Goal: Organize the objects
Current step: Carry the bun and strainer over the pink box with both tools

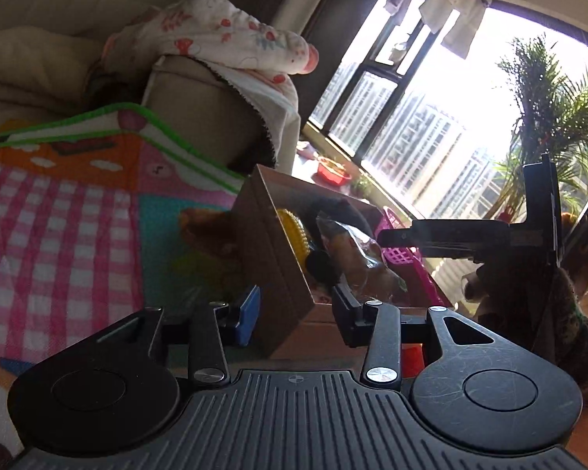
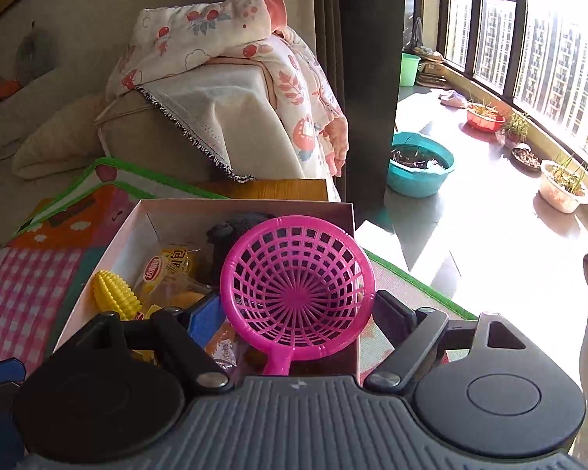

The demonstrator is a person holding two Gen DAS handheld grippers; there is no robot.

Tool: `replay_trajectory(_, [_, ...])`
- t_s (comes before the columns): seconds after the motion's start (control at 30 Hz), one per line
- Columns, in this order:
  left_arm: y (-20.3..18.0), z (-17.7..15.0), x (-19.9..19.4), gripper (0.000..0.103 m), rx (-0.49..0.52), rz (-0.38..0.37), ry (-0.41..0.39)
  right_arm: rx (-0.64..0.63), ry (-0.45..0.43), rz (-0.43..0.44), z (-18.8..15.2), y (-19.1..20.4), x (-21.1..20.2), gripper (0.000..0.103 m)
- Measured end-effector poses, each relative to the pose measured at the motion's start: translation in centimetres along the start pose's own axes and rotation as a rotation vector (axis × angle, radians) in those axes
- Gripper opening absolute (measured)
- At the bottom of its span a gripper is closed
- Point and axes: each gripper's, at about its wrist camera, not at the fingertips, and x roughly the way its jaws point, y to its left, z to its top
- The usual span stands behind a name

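Observation:
A cardboard box stands on the play mat and holds a yellow toy corn, snack packets and a black fuzzy thing. A pink plastic strainer leans in the box's near right corner, its handle over the rim. My right gripper is open, its fingers flanking the strainer's bowl. My left gripper straddles the box's near corner, blue pad beside the outer wall, jaws narrow, a strip of wall showing beside the black finger. The right gripper reaches over the strainer.
The checked play mat spreads to the left. Behind the box, a sofa arm carries a floral blanket. A teal basin and several plant pots stand on the sunlit floor by the window. A large palm stands at the right.

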Motion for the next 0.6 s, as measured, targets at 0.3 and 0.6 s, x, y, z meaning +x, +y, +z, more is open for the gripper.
replay_trajectory(0.3, [1.5,-0.3,0.2,0.041,-0.057,-0.024,0.002,-0.146,-0.105,-0.041,-3.1,2.1,-4.1,0.056])
replay_trajectory(0.6, [1.2,-0.5,0.0,0.04,-0.041,-0.017,0.014,-0.045,-0.021,0.054,-0.7,3.1,1.9,0.032])
